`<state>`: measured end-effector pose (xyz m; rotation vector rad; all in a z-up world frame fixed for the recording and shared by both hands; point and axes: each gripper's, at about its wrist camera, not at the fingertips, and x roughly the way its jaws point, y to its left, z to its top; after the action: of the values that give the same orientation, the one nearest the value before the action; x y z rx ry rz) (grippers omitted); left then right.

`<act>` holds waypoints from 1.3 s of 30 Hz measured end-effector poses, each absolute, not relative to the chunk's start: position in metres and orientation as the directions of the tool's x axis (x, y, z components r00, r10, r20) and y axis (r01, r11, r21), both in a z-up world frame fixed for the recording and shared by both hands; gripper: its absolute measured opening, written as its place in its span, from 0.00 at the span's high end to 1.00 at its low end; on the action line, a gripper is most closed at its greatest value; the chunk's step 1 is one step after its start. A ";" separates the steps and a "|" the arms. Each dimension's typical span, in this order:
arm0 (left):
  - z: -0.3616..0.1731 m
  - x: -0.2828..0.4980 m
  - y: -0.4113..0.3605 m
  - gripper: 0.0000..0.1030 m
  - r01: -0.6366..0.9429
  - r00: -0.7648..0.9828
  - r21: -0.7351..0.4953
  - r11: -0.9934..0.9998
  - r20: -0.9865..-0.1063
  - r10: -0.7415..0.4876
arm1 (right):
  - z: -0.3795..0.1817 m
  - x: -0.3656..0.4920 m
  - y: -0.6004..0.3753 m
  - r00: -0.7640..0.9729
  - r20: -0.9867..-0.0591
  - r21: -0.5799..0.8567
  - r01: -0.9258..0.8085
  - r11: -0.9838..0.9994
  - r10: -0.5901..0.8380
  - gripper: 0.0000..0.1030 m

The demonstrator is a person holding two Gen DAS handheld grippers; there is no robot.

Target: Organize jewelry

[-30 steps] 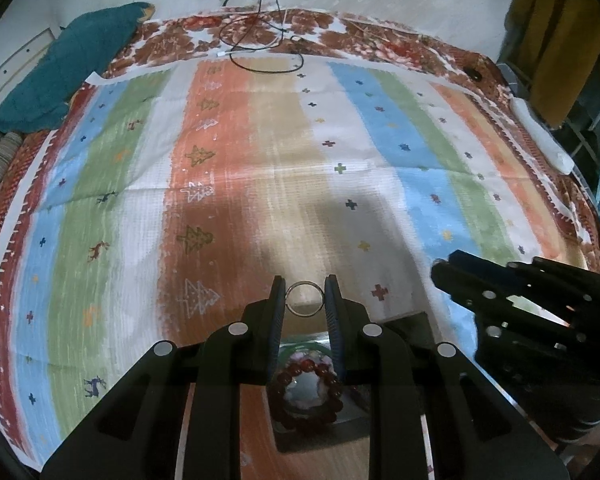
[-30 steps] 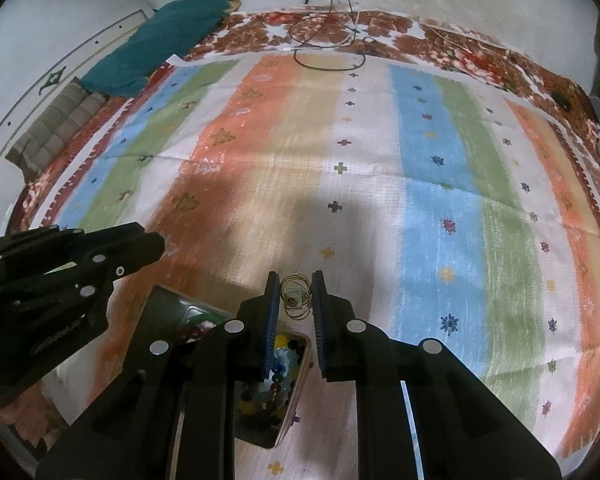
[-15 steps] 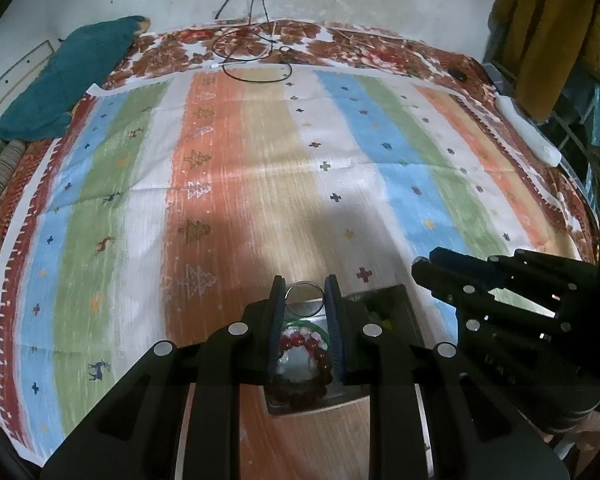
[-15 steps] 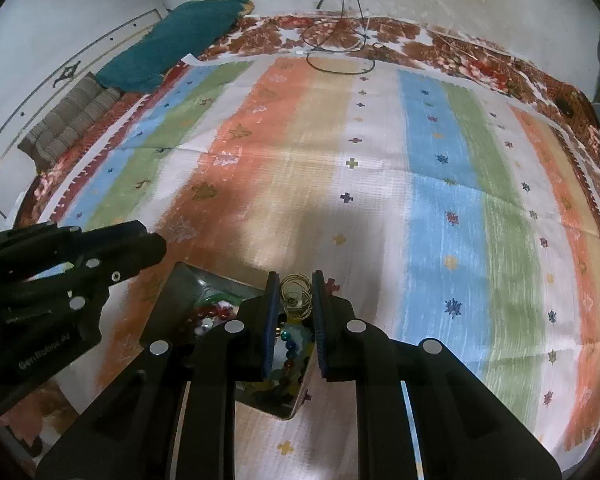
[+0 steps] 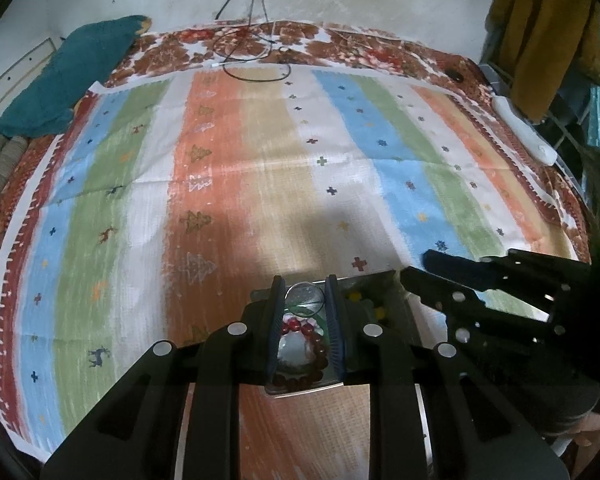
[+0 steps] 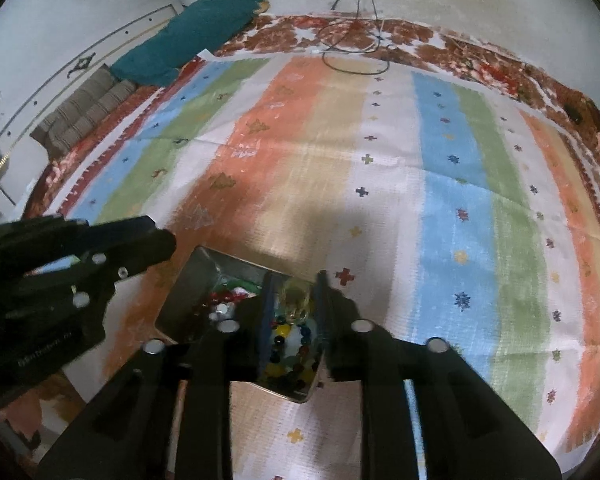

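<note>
Beaded bracelets (image 6: pixel 288 344) in metal tray (image 6: pixel 188 292)

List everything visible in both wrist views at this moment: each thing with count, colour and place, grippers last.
metal tray: one, grey, on the cloth under both grippers.
red bead bracelet: one, in the tray.
mixed beads: many, multicoloured, in the tray.
thin ring: one, silvery, between the left gripper's fingers.
gold wire piece: one, blurred, between the right gripper's fingers.
striped cloth: one, multicoloured, covering the bed.
teal cloth: one, far left.
cables: black and white, far edge.
mustard garment: one, hanging far right.
left gripper: black, shut on the ring.
right gripper: black, jaws opening.
</note>
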<state>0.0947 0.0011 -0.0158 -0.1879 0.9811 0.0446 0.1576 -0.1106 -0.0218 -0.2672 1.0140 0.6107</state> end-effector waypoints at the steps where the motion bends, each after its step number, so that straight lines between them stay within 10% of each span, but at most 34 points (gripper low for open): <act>1: -0.016 0.095 0.002 0.80 -0.125 0.555 -0.135 0.983 -0.830 -0.043 | -0.022 0.157 -0.111 0.384 -0.855 0.062 -0.591 0.804 0.348 0.73; 39: 0.000 0.019 -0.011 0.44 -0.093 0.615 -0.137 0.986 -0.787 -0.051 | 0.007 0.102 -0.165 0.436 -0.795 0.100 -0.591 0.800 0.422 0.36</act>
<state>0.0192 -0.0113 0.0001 -0.1704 0.9091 0.0240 0.1018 -0.1650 0.0069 -0.2046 0.9249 0.6358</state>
